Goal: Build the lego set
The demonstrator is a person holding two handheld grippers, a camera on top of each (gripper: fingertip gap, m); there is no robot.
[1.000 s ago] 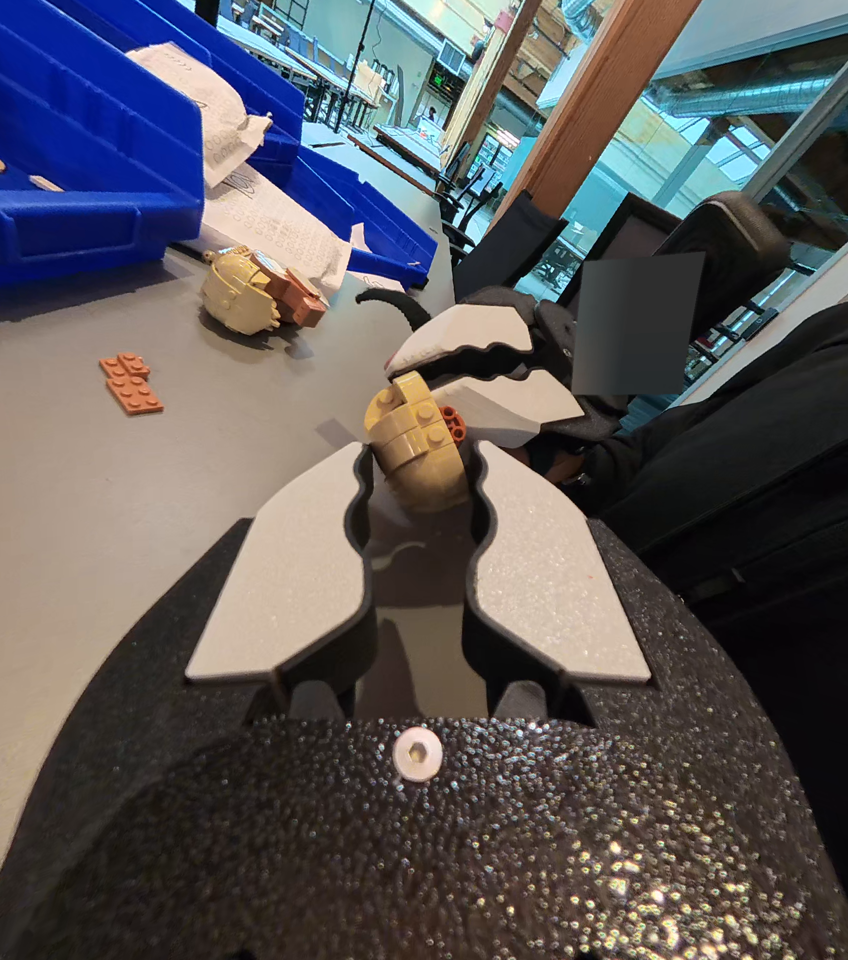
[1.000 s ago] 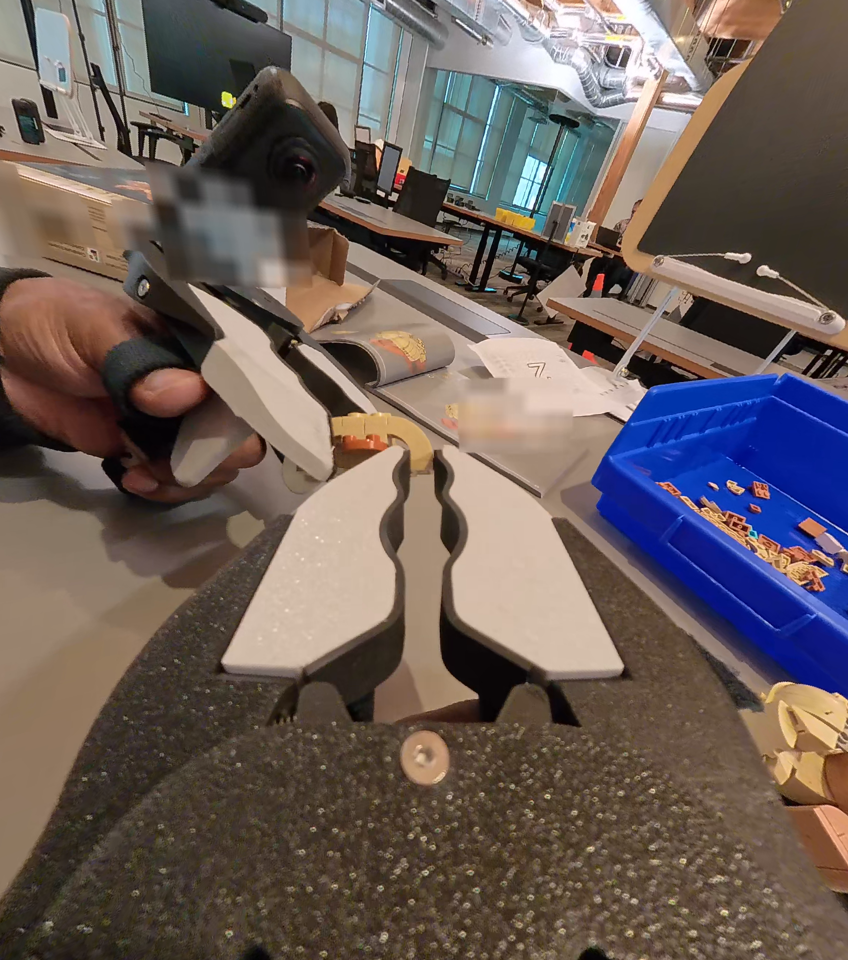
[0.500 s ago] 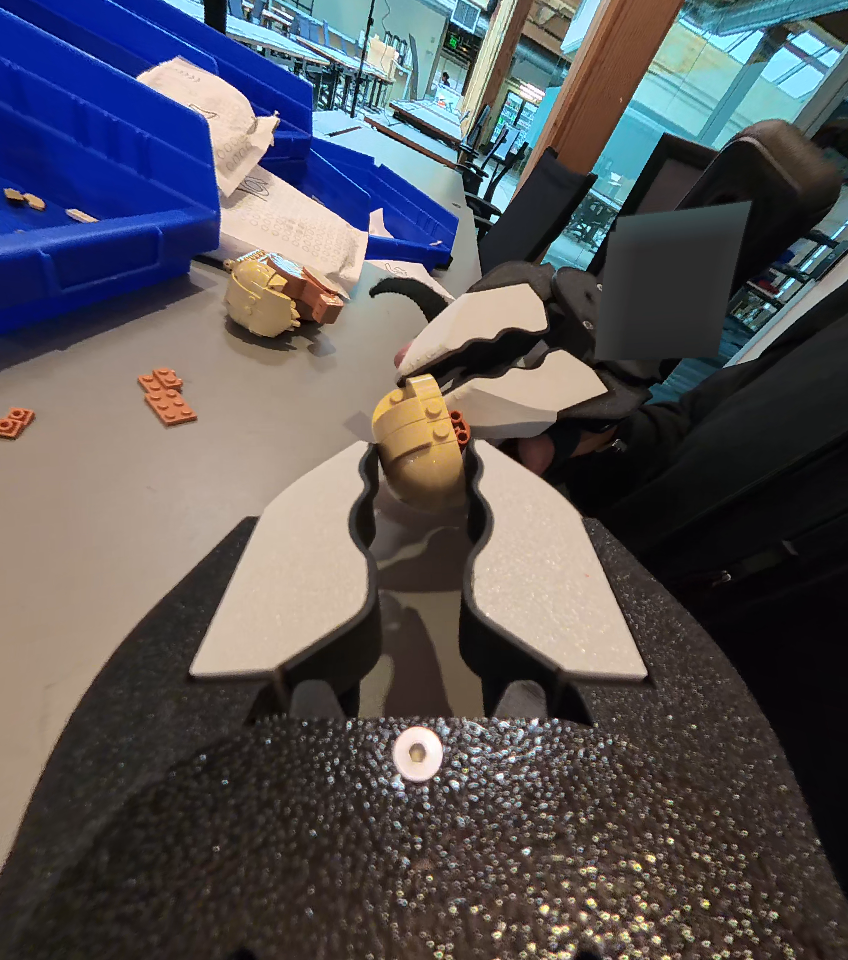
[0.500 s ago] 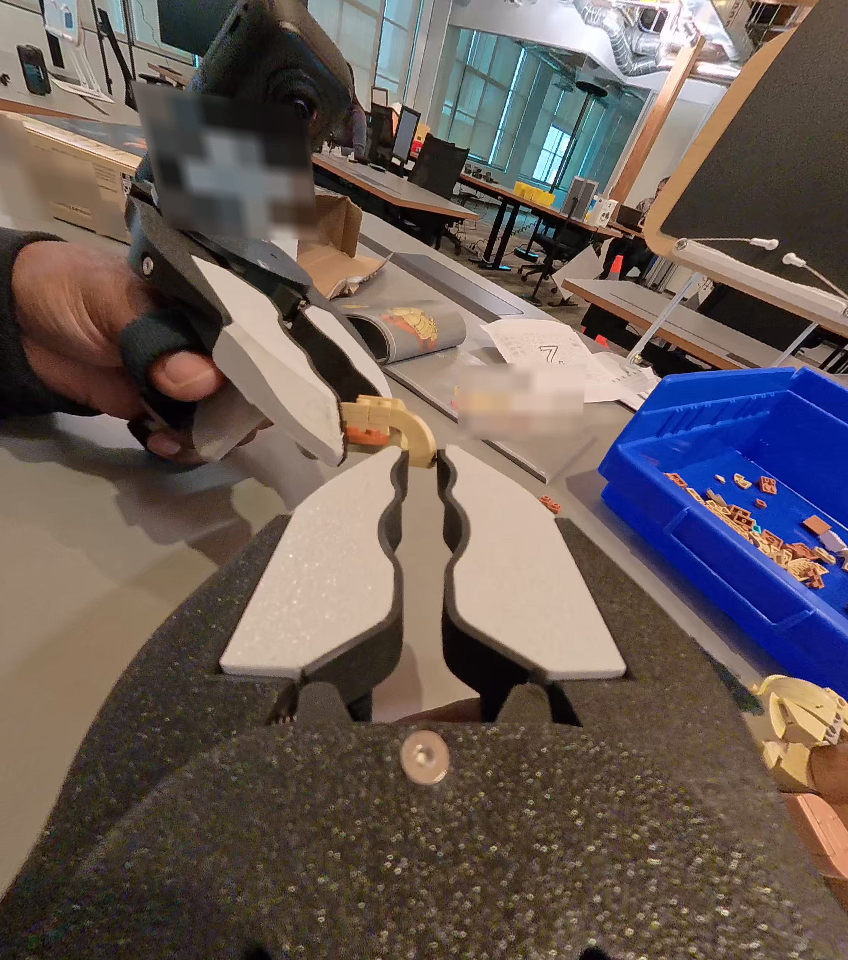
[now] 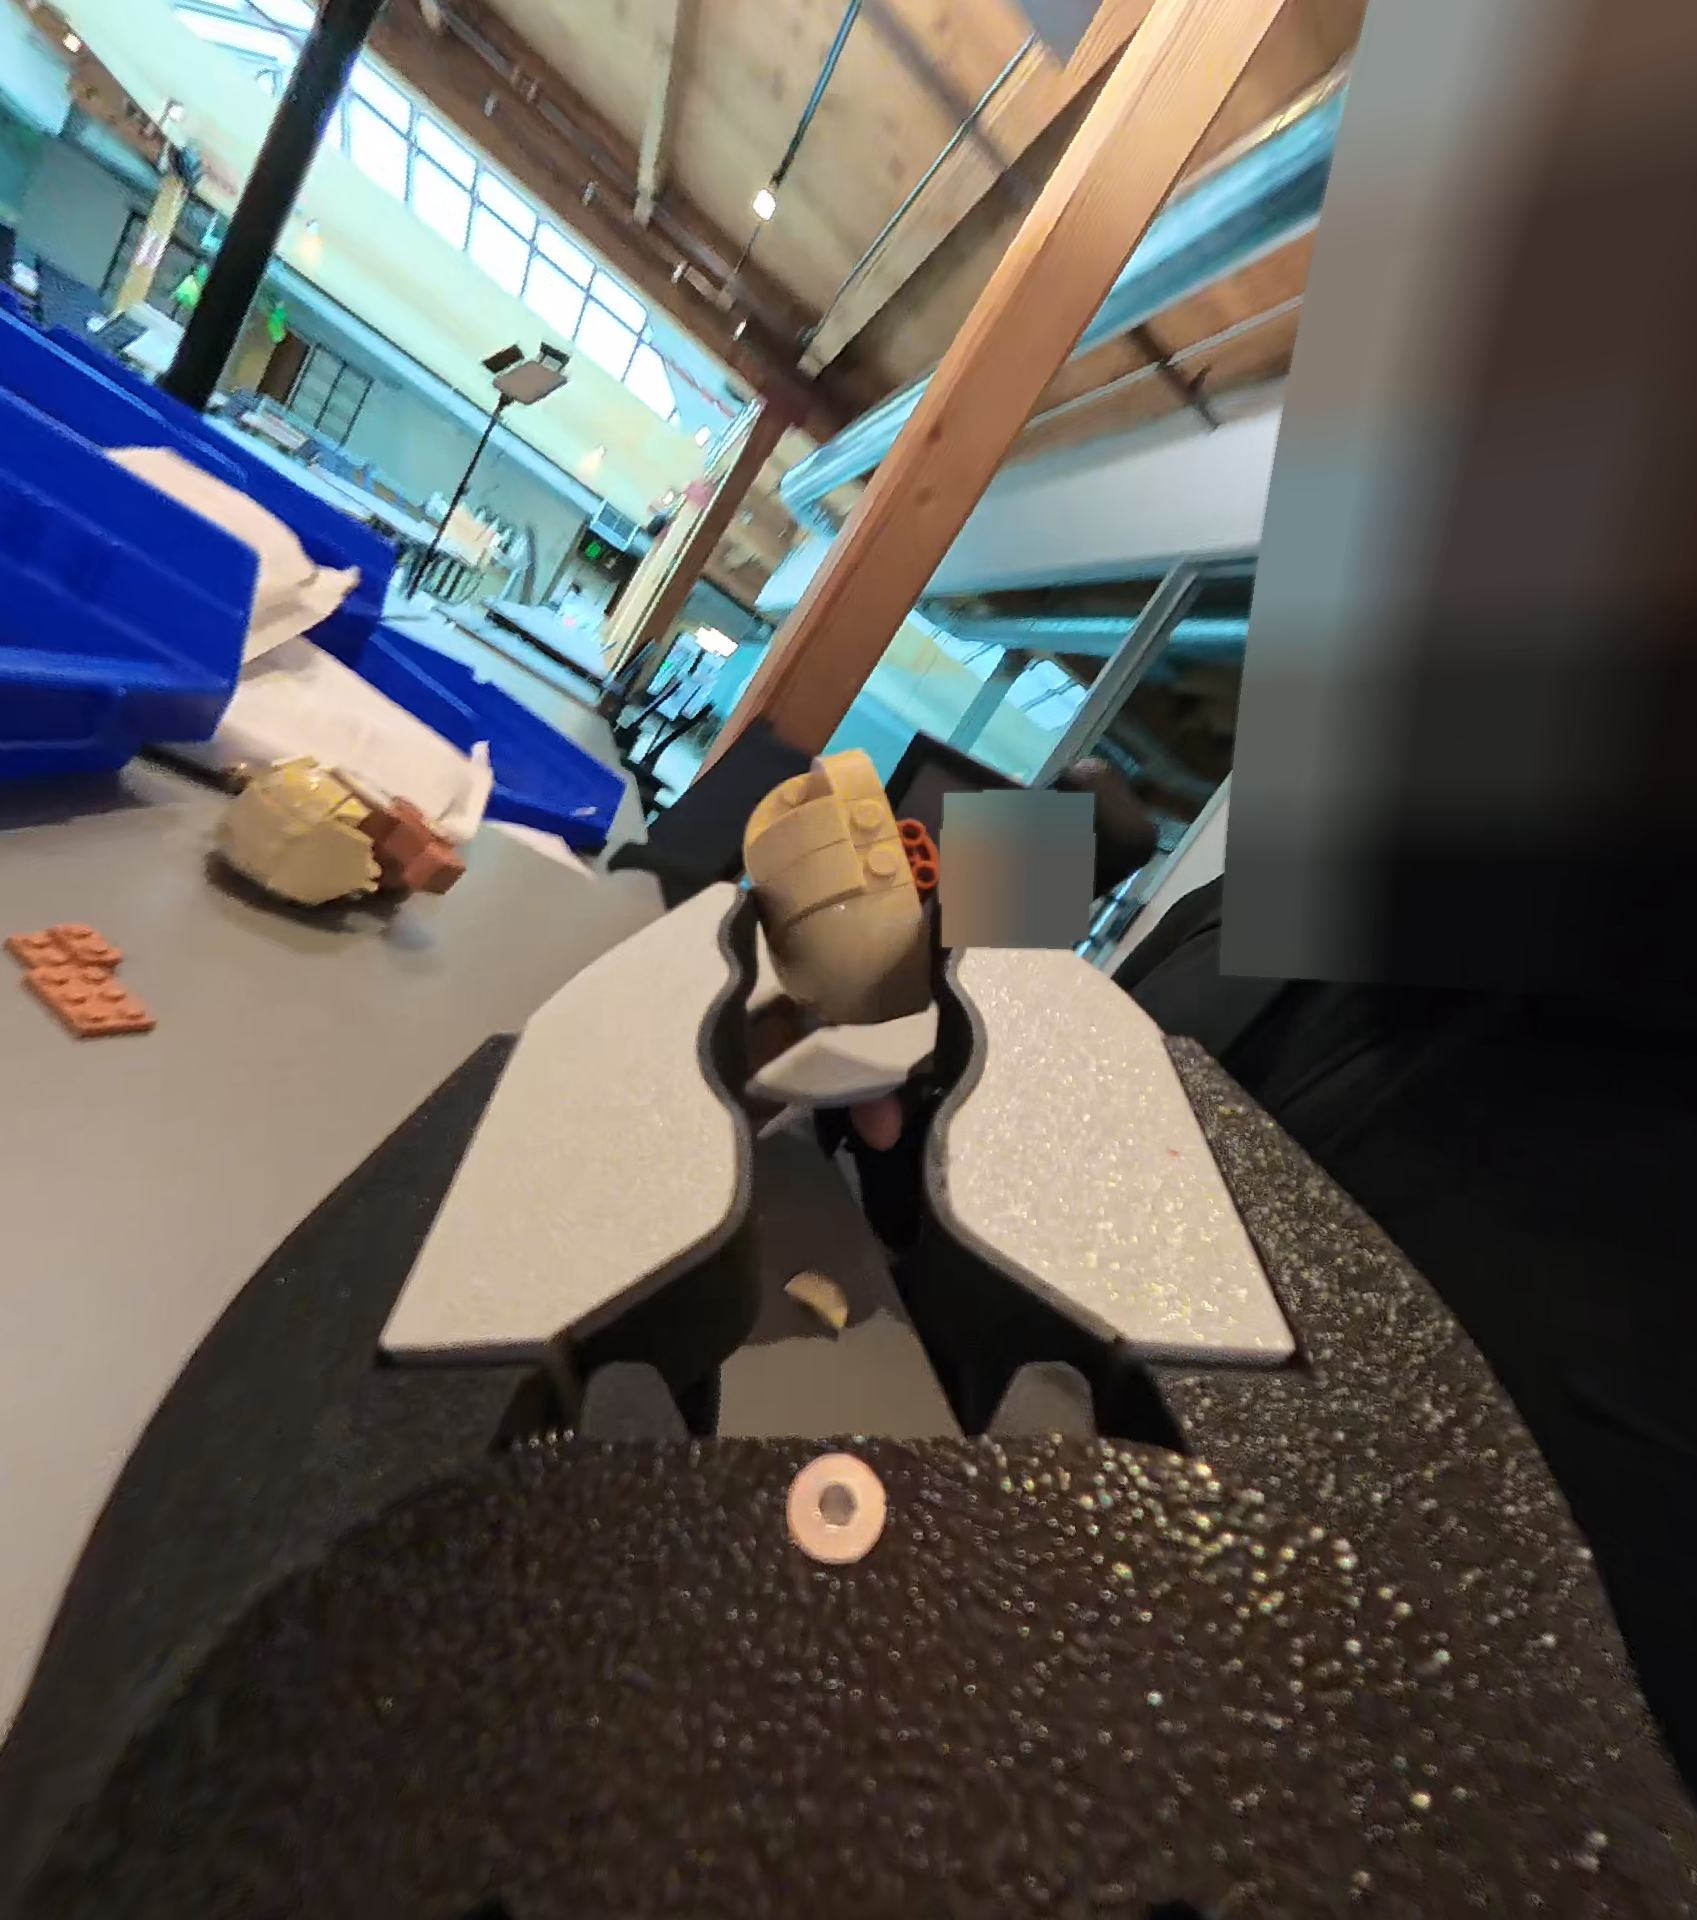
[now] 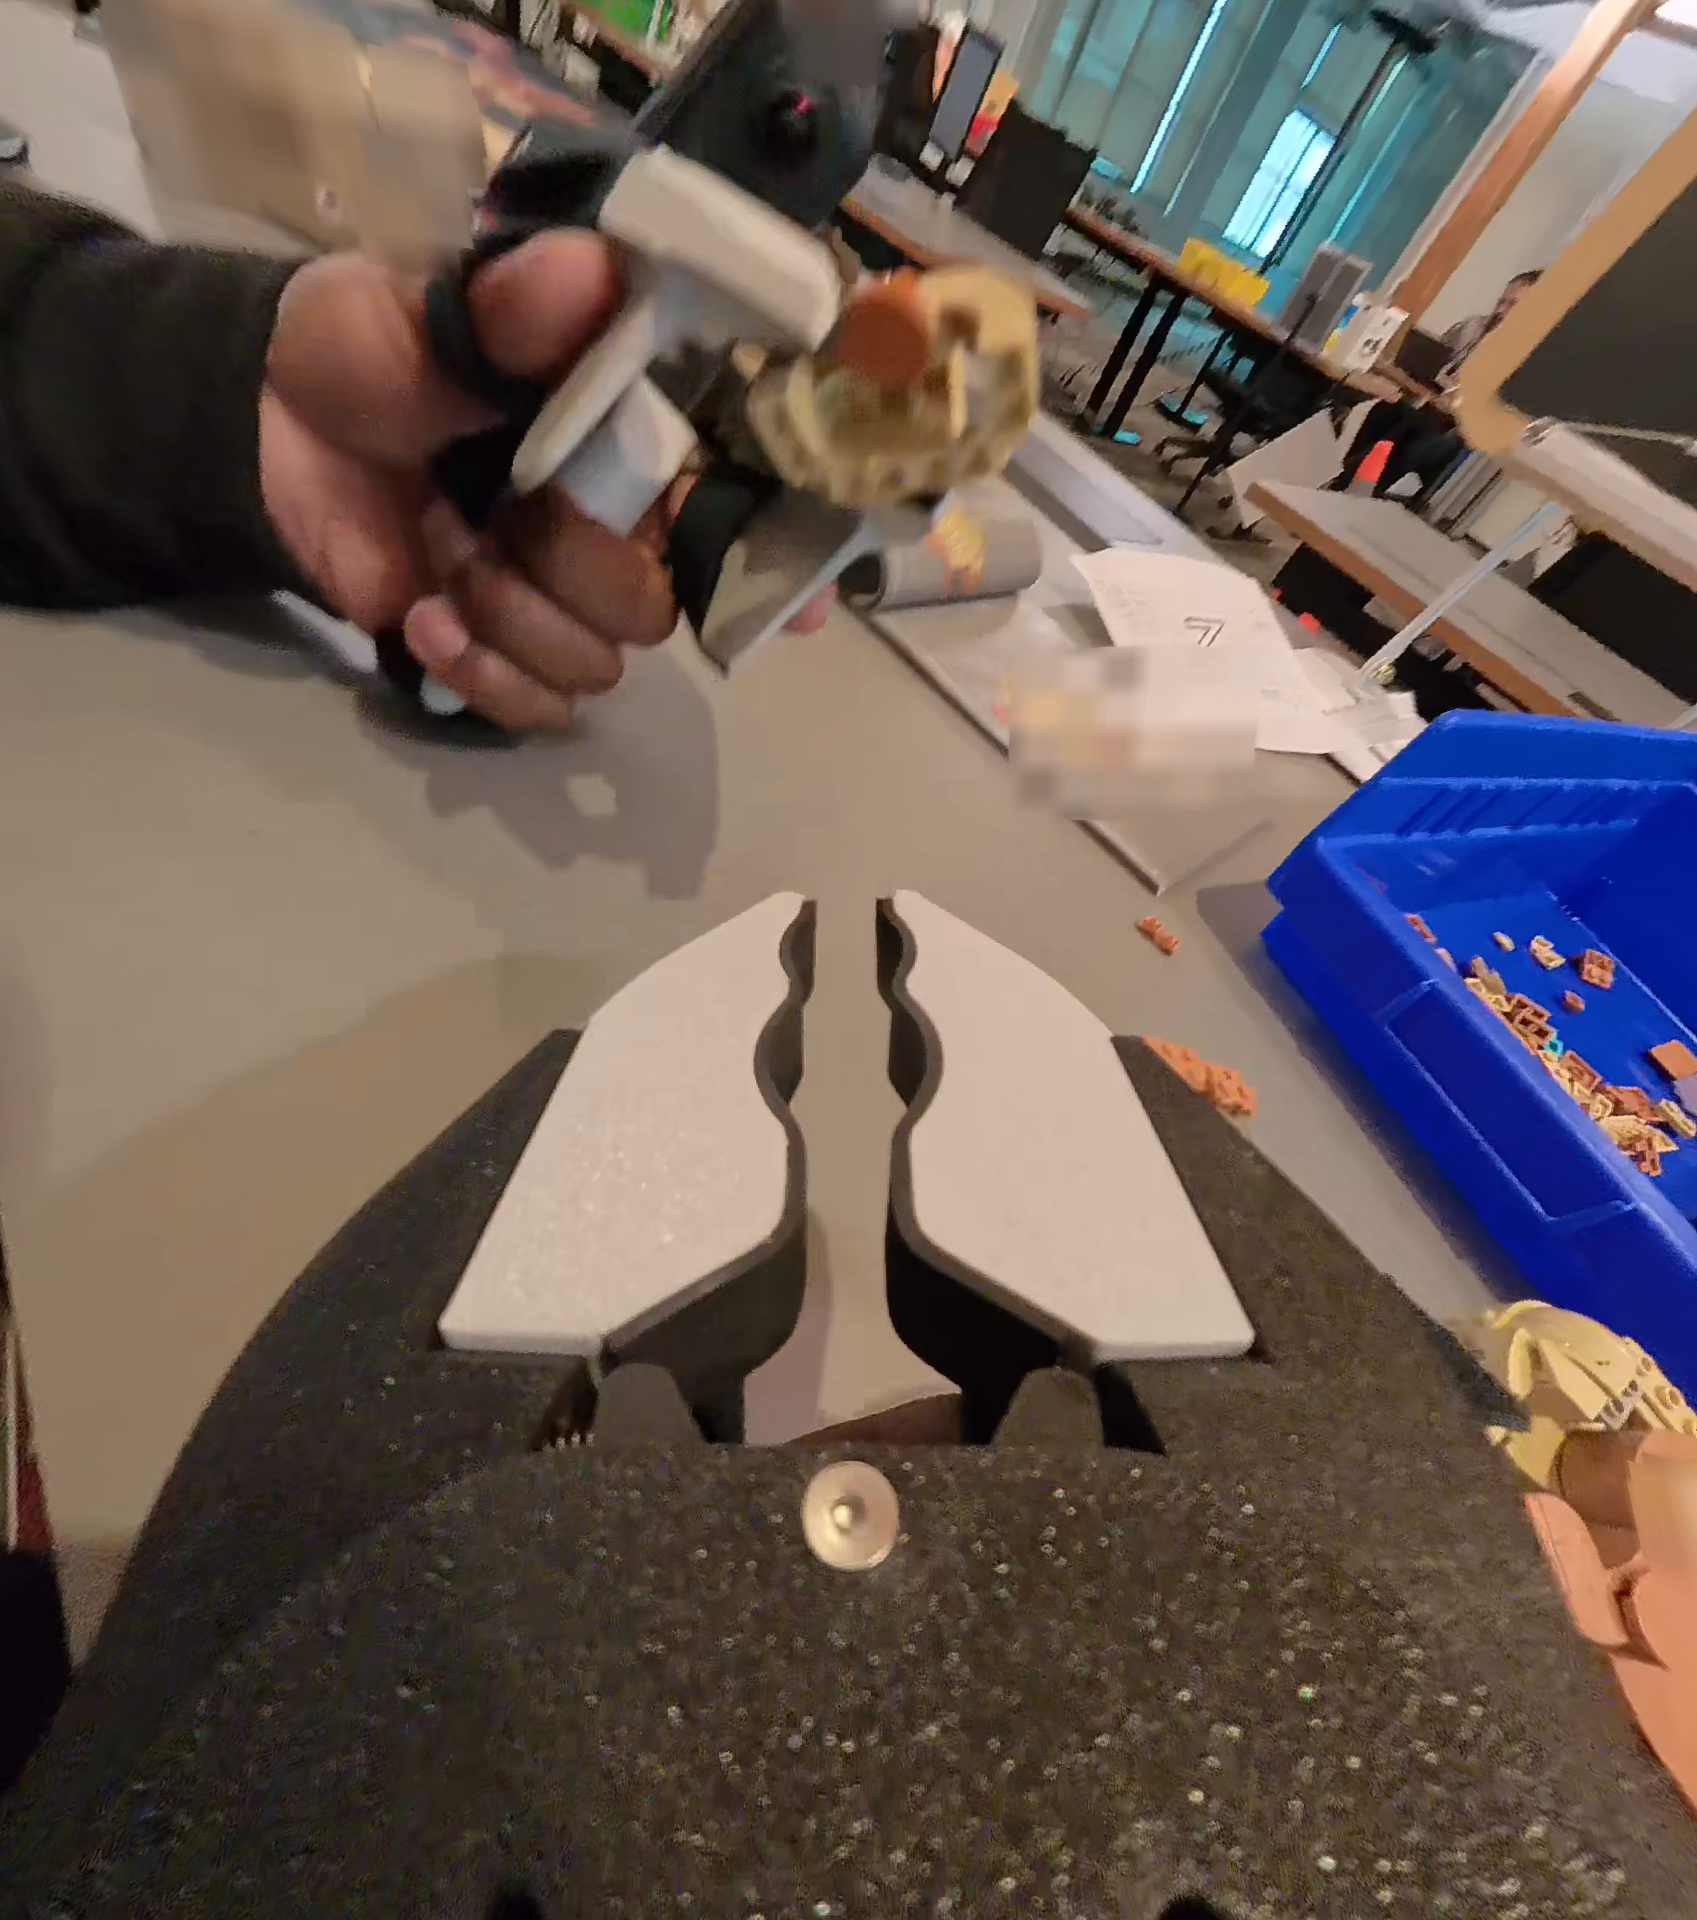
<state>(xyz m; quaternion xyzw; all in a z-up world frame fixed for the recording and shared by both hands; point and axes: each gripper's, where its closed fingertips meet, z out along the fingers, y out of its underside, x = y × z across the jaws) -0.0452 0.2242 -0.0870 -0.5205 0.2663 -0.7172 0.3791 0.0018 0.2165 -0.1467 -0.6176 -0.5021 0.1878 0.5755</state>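
Note:
My left gripper (image 5: 839,935) is shut on a rounded tan lego assembly (image 5: 839,904) with a small brown part on its right side. It holds the assembly up off the grey table. In the right wrist view the left gripper (image 6: 823,384) and the assembly (image 6: 906,395) show blurred at the upper left, in a person's hand. My right gripper (image 6: 844,925) is low over the table and apart from the assembly. Its jaws are nearly closed with a narrow slit and hold nothing. A small tan piece (image 5: 816,1299) lies on the table below the left gripper.
A blue bin (image 6: 1446,1132) with several loose pieces stands at the right, and more blue bins (image 5: 44,644) are on the far side. A tan and brown lego model (image 5: 324,842) and brown plates (image 5: 80,977) lie on the table. A booklet (image 6: 979,540) and papers lie beyond. The gap from one gripper's tips to the other's is roughly 8 cm.
The left gripper has lifted and tilted up with the assembly. The right gripper has pulled back and down away from it. A small tan piece now lies on the table.

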